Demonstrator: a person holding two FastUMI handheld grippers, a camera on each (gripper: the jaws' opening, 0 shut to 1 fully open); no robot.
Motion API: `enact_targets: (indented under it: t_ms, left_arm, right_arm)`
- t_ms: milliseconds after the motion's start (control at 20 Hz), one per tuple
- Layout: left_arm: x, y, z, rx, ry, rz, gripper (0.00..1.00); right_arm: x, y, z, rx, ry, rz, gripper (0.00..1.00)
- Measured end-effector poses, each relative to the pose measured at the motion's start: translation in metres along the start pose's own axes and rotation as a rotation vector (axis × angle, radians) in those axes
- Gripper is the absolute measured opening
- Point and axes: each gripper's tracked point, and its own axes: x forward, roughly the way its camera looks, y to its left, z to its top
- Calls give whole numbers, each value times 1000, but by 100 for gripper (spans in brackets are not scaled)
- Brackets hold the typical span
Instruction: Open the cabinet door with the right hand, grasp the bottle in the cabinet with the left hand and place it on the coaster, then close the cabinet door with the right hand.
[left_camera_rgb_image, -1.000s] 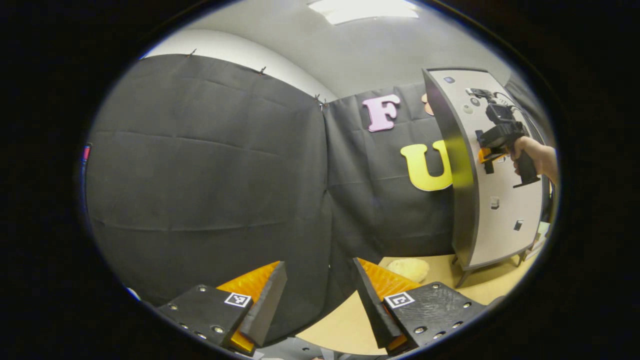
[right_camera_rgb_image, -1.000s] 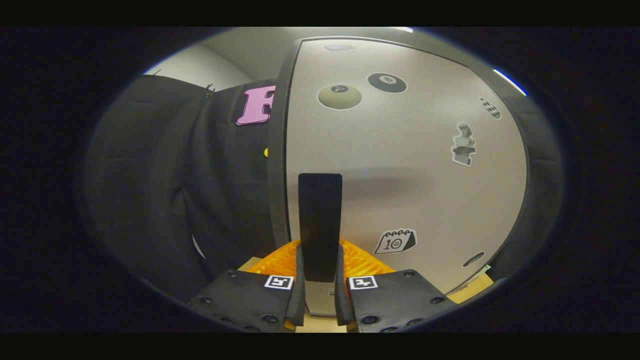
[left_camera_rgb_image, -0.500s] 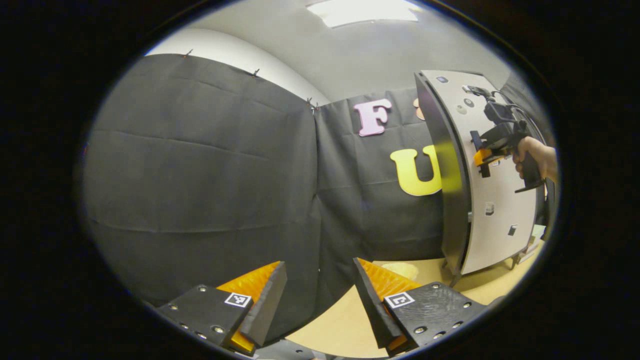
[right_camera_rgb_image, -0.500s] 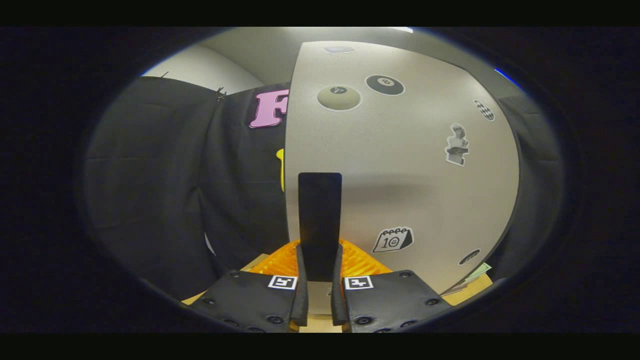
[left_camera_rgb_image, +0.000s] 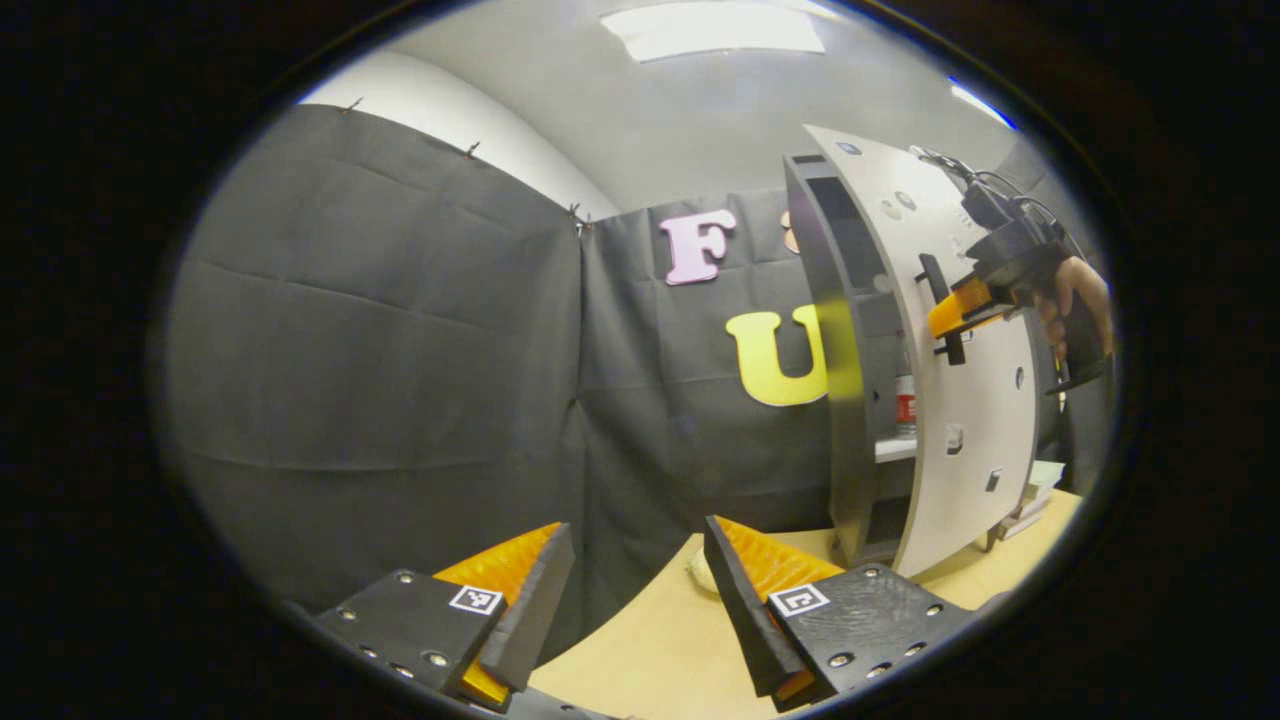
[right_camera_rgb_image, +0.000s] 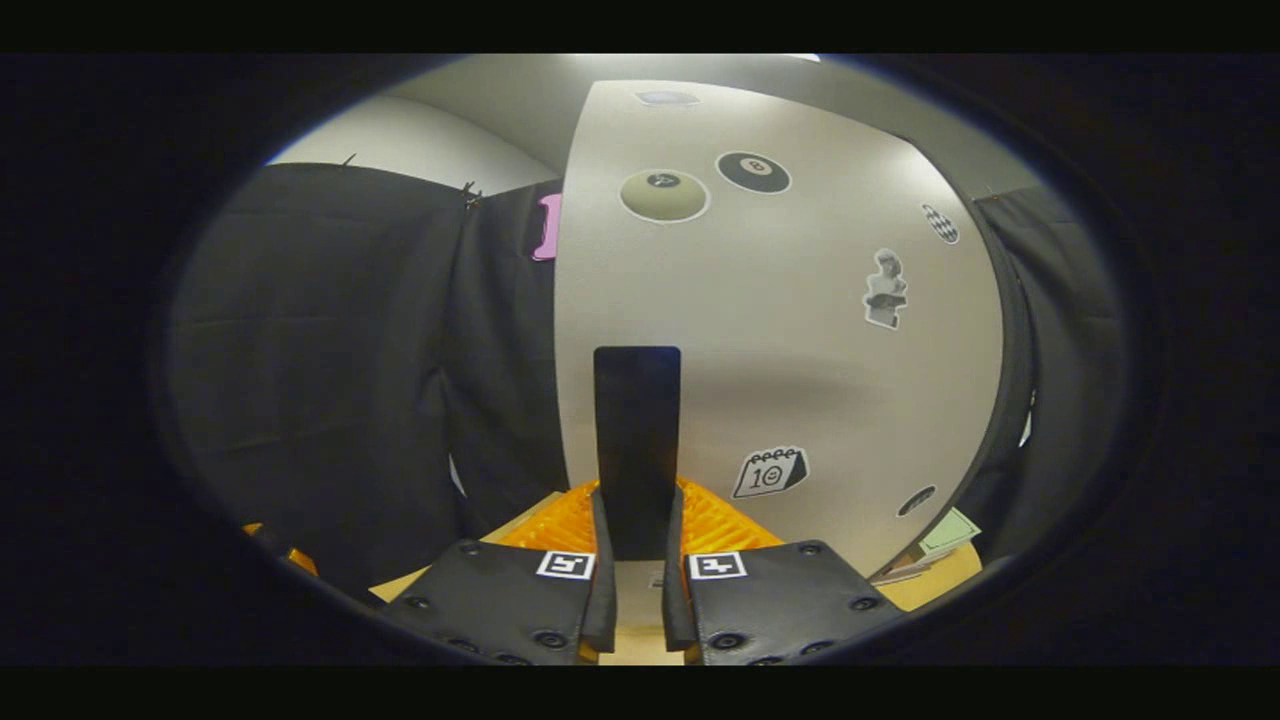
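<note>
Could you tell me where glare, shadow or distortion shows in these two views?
Left gripper view: ceiling light blown out, cabinet door bowed by the fisheye. Right gripper view: the handle casts a soft shadow across the door, whose edges curve.

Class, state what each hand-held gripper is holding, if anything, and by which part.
The right hand-held gripper clamps the cabinet door by its handle. The left hand-held gripper is open and holds nothing.
</note>
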Motion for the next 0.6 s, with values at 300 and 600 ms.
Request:
enact_targets:
  t_ms: [300,600]
  left_arm:
    - [9,-46,5,-11,-11,-85,79]
    - [11,-86,14,-23,-28,-160,79]
  right_arm:
    - [-23,-6,-3,2,-3,48,19]
    - [-47,-17,-5,-19,1,67,19]
